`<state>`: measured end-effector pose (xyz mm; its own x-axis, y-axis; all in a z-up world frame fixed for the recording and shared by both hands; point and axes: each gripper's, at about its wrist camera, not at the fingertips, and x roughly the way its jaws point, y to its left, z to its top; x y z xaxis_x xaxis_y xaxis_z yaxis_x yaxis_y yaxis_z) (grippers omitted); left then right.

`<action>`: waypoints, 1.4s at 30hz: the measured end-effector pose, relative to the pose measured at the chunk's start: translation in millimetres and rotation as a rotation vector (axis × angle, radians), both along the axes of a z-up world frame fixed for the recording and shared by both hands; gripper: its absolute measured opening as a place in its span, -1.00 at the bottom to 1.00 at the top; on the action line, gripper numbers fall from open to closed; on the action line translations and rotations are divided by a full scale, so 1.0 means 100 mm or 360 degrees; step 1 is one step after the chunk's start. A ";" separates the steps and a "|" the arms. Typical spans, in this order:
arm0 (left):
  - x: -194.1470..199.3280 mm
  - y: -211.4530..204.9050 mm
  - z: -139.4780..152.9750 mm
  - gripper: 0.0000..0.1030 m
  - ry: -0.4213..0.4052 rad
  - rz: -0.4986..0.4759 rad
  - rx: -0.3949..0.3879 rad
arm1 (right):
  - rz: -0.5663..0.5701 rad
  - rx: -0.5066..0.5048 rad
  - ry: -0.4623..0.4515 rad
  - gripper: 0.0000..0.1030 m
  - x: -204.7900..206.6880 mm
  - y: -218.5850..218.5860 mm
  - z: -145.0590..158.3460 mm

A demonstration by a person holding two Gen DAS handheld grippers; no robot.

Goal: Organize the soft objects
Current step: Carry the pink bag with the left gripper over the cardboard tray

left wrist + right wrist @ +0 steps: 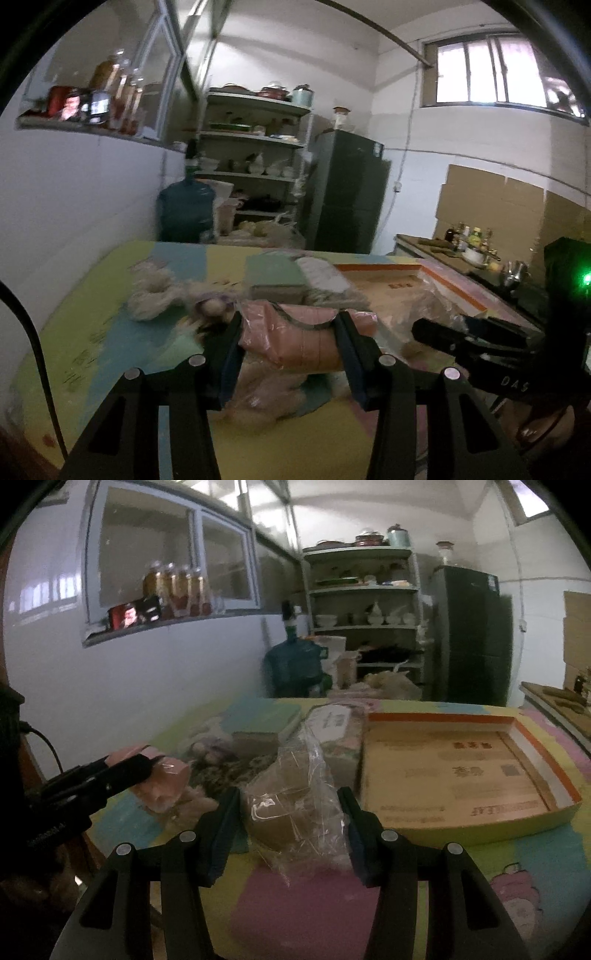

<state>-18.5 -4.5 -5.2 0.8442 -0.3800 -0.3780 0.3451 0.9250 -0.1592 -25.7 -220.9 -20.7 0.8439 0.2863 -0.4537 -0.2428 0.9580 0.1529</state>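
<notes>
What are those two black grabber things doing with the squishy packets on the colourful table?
A person is tidying soft things with a grabber in each hand. The left gripper is clamped on a pink bagged packet. The right gripper holds a brown packet in clear plastic. Beside them on the mat, an open cardboard box sits empty, and more soft bundles wait behind.

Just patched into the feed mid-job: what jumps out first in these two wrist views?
Each gripper has a plastic-wrapped soft bundle: the left gripper is clamped on a pink wrapped bundle, the right gripper on a tan wrapped bundle, both above the pastel patchwork table cover. Just right of the tan bundle lies an open shallow cardboard box with an orange rim. At the back stand a blue water jug and a dish shelf.
</notes>
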 end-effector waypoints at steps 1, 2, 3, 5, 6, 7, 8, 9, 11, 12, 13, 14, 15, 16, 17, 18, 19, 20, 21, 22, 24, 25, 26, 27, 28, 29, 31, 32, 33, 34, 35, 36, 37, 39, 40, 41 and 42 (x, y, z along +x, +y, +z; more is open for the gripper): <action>0.02 -0.06 0.02 -0.06 -0.0006 -0.0013 0.0004 | -0.0017 0.0008 -0.0004 0.05 0.00 -0.06 0.01; 0.05 -0.13 0.03 -0.06 -0.0009 -0.0031 0.0008 | -0.0032 0.0013 -0.0007 0.05 0.01 -0.10 0.01; 0.07 -0.18 0.05 -0.06 -0.0010 -0.0045 0.0008 | -0.0048 0.0019 -0.0010 0.05 0.01 -0.16 0.02; 0.14 -0.32 0.06 -0.06 -0.0003 -0.0083 0.0004 | -0.0082 0.0030 -0.0013 0.05 0.02 -0.27 0.02; 0.16 -0.38 0.07 -0.06 0.0001 -0.0101 0.0002 | -0.0098 0.0036 -0.0013 0.05 0.02 -0.33 0.02; 0.19 -0.45 0.07 -0.06 0.0005 -0.0120 0.0001 | -0.0116 0.0043 -0.0015 0.05 0.03 -0.39 0.02; 0.22 -0.52 0.07 -0.06 0.0007 -0.0140 0.0001 | -0.0133 0.0047 -0.0015 0.05 0.03 -0.45 0.02; 0.25 -0.58 0.08 -0.06 0.0008 -0.0154 0.0000 | -0.0155 0.0050 -0.0014 0.05 0.03 -0.53 0.01; 0.31 -0.72 0.08 -0.06 0.0010 -0.0190 -0.0004 | -0.0187 0.0056 -0.0012 0.06 0.05 -0.63 0.00; 0.35 -0.79 0.08 -0.06 0.0014 -0.0207 -0.0006 | -0.0205 0.0060 -0.0011 0.05 0.05 -0.70 -0.01; 0.38 -0.86 0.09 -0.06 0.0016 -0.0221 -0.0009 | -0.0226 0.0066 -0.0012 0.05 0.06 -0.77 -0.01; 0.42 -0.92 0.09 -0.06 0.0022 -0.0234 -0.0010 | -0.0247 0.0070 -0.0014 0.05 0.07 -0.84 -0.01; 0.44 -0.98 0.08 -0.06 0.0028 -0.0247 -0.0010 | -0.0262 0.0073 -0.0015 0.05 0.08 -0.89 -0.01; 0.49 -1.07 0.07 -0.06 0.0038 -0.0265 -0.0010 | -0.0288 0.0076 -0.0018 0.05 0.08 -0.98 -0.01; 0.52 -1.12 0.07 -0.06 0.0046 -0.0276 -0.0010 | -0.0306 0.0079 -0.0018 0.05 0.09 -1.04 -0.01; 0.56 -1.18 0.06 -0.06 0.0055 -0.0290 -0.0010 | -0.0328 0.0084 -0.0016 0.05 0.10 -1.11 -0.02; 0.59 -1.25 0.04 -0.06 0.0066 -0.0306 -0.0011 | -0.0352 0.0092 -0.0014 0.05 0.11 -1.20 -0.02; 0.63 -1.33 0.03 -0.06 0.0077 -0.0321 -0.0012 | -0.0377 0.0098 -0.0013 0.06 0.12 -1.28 -0.03; 0.65 -1.40 0.02 -0.06 0.0084 -0.0331 -0.0010 | -0.0392 0.0102 -0.0012 0.06 0.12 -1.34 -0.04; 0.68 -1.46 0.01 -0.06 0.0089 -0.0340 -0.0009 | -0.0414 0.0107 -0.0012 0.06 0.13 -1.43 -0.05; 0.74 -1.61 -0.01 -0.06 0.0106 -0.0359 -0.0009 | -0.0446 0.0113 -0.0010 0.06 0.13 -1.57 -0.06; 0.78 -1.69 -0.03 -0.06 0.0117 -0.0365 -0.0009 | -0.0461 0.0114 -0.0008 0.06 0.13 -1.64 -0.06; 0.81 -1.75 -0.04 -0.06 0.0125 -0.0366 -0.0006 | -0.0470 0.0115 -0.0006 0.06 0.14 -1.70 -0.07; 0.85 -1.83 -0.06 -0.06 0.0141 -0.0364 0.0001 | -0.0480 0.0114 0.0000 0.06 0.15 -1.76 -0.07; 0.89 -1.89 -0.08 -0.06 0.0155 -0.0360 0.0007 | -0.0488 0.0112 0.0007 0.06 0.17 -1.82 -0.08; 0.92 -1.95 -0.09 -0.06 0.0165 -0.0356 0.0011 | -0.0491 0.0111 0.0012 0.06 0.18 -1.87 -0.09; 1.00 -2.06 -0.13 -0.06 0.0199 -0.0352 0.0008 | -0.0494 0.0106 0.0024 0.06 0.21 -1.96 -0.12; 1.04 -2.12 -0.16 -0.06 0.0218 -0.0351 0.0005 | -0.0497 0.0104 0.0032 0.06 0.23 -2.00 -0.13; 1.06 -2.17 -0.18 -0.06 0.0229 -0.0349 0.0005 | -0.0500 0.0104 0.0039 0.06 0.24 -2.05 -0.14; 1.09 -2.22 -0.20 -0.06 0.0239 -0.0345 0.0009 | -0.0501 0.0107 0.0050 0.06 0.27 -2.11 -0.16; 1.11 -2.27 -0.22 -0.06 0.0249 -0.0342 0.0017 | -0.0503 0.0111 0.0059 0.06 0.29 -2.17 -0.17; 1.13 -2.32 -0.24 -0.06 0.0257 -0.0339 0.0023 | -0.0504 0.0115 0.0065 0.06 0.32 -2.19 -0.18; 1.15 -2.36 -0.26 -0.06 0.0265 -0.0335 0.0029 | -0.0505 0.0123 0.0073 0.06 0.35 -2.25 -0.19; 1.21 -2.44 -0.31 -0.06 0.0287 -0.0329 0.0039 | -0.0511 0.0132 0.0085 0.06 0.40 -2.33 -0.20; 1.24 -2.48 -0.34 -0.06 0.0303 -0.0321 0.0043 | -0.0512 0.0139 0.0093 0.06 0.43 -2.39 -0.22; 1.26 -2.51 -0.37 -0.06 0.0313 -0.0316 0.0044 | -0.0514 0.0143 0.0100 0.06 0.46 -2.41 -0.22; 1.29 -2.53 -0.40 -0.06 0.0327 -0.0311 0.0046 | -0.0516 0.0147 0.0113 0.06 0.50 -2.44 -0.23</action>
